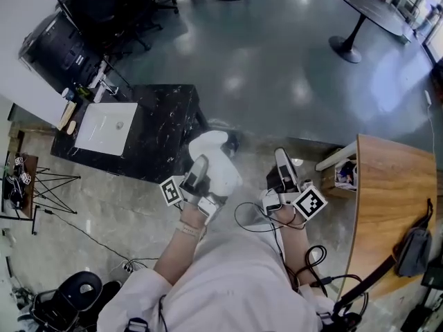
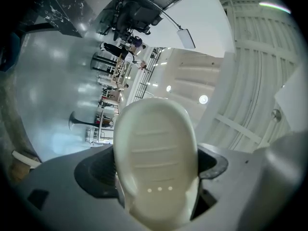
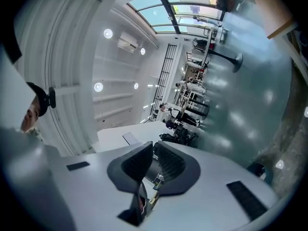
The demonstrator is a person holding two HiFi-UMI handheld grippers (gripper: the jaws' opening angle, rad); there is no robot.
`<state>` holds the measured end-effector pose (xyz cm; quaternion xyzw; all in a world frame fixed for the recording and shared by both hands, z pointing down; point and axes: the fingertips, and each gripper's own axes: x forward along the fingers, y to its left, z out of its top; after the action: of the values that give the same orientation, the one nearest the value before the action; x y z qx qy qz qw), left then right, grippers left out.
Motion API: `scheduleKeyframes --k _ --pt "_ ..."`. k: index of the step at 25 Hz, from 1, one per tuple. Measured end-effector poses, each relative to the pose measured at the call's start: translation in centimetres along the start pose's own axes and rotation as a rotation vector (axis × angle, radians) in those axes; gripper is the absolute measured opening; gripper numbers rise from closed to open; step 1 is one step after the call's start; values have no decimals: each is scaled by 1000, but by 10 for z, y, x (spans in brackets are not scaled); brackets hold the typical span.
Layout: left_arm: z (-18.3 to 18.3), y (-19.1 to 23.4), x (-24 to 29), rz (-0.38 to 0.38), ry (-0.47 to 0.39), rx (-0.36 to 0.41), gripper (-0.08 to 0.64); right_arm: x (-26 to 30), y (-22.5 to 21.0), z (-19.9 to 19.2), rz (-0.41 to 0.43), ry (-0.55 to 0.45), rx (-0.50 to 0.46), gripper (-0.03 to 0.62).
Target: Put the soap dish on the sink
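Observation:
The white oval soap dish (image 1: 220, 159) is held up in front of me, with my left gripper (image 1: 205, 173) shut on it. In the left gripper view the ribbed dish (image 2: 156, 158) fills the space between the two dark pads (image 2: 98, 172) and points upward at the ceiling. The white rectangular sink (image 1: 105, 126) sits in a black marble counter (image 1: 166, 133) further off to the left, well apart from the dish. My right gripper (image 1: 281, 156) is beside the left one at the same height. Its jaws (image 3: 153, 154) stand together with nothing between them.
A curved wooden table (image 1: 391, 199) with a bag hanging at its edge stands at the right. A dark round table (image 1: 367, 9) is far off at the top right. Small bottles (image 1: 73, 94) stand behind the sink. Cables (image 1: 256, 220) trail from the grippers. A tripod (image 1: 41, 182) stands at the left.

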<state>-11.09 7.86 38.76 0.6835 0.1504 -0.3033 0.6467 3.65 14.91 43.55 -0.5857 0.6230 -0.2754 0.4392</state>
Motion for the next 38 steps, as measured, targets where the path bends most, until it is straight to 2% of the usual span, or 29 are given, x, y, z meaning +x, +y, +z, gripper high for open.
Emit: scheduleKeyframes --k 4,9,14,19,38 --pt "9 30 42 12 -26 15 477 27 -29 38 1 26 19 49" --pt "35 86 116 26 -66 50 476 89 -78 103 35 78 45 49" --pt "42 100 144 30 -103 62 476 105 -93 128 38 104 66 49" --pt "65 149 196 48 -128 86 477 152 -142 168 44 146 102 49" --pt "77 157 200 96 -177 106 476 175 -144 161 60 206 141 49"
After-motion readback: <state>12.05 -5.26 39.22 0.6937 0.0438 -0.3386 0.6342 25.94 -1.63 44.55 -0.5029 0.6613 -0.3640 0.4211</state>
